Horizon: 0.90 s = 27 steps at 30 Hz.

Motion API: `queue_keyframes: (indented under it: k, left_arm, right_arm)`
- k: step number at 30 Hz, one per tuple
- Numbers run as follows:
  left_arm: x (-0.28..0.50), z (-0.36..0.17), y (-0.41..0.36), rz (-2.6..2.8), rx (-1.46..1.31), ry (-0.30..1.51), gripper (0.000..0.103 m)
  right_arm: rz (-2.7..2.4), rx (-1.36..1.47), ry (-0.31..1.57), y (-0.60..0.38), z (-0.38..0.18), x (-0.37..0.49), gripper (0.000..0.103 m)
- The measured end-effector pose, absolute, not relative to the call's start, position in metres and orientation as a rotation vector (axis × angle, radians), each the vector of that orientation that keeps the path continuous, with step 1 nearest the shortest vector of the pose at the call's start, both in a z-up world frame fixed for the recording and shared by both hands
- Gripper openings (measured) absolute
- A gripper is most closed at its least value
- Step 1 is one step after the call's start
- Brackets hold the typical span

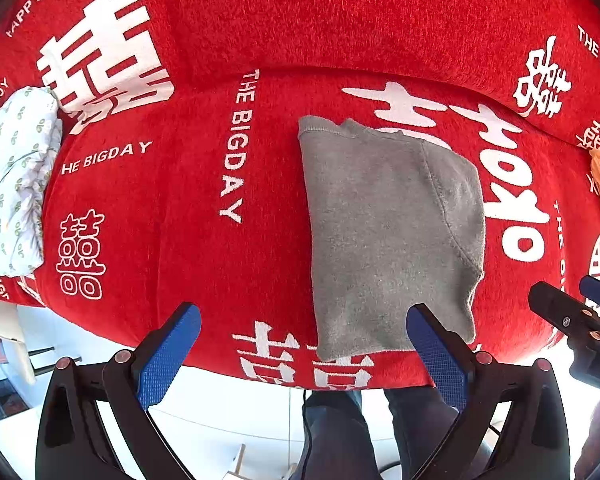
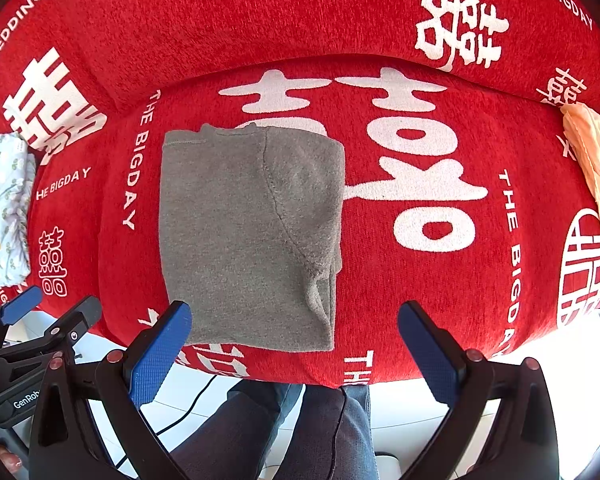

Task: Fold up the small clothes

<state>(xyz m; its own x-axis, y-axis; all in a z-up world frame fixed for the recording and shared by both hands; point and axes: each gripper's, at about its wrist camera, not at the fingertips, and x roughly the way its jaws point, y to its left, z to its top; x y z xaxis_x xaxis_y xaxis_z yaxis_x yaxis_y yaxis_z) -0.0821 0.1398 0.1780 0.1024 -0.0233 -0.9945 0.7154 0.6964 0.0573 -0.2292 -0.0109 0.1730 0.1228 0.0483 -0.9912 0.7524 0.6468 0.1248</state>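
So the grey garment (image 1: pixel 392 232) is lying folded up into a neat rectangle on the red sofa cover (image 1: pixel 204 200), the one with white "THE BIGDAY" lettering and big double-happiness characters all over it. In the left wrist view it sits centre-right of the frame, in the right wrist view (image 2: pixel 252 236) it's centre-left, with its near edge close to the front edge of the seat cushion. You can see a curved seam running down its top layer.

Left claw (image 1: pixel 304 356) is spread wide, blue pads well apart, nothing between them, hovering at the bottom of the frame just short of the garment's near edge. Right claw (image 2: pixel 294 354) is the same deal, wide and empty, its left pad right at the garment's lower left corner in the picture, can't tell if it actually touches.

Off at the far left of the frame there's a white patterned cloth (image 1: pixel 14 184) bunched up, and at the far right a peach-coloured cloth (image 2: pixel 592 152), both well apart from the grey one
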Motion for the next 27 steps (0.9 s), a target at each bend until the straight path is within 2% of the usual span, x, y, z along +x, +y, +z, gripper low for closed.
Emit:
queue_keyframes:
  k: [27]
  left_arm:
    - [-0.0808, 0.1789, 0.1413, -0.597, 0.638, 1.371, 0.103]
  right_arm:
    - [-0.586, 0.738, 1.371, -0.0104, 0.1731, -0.229, 0.103]
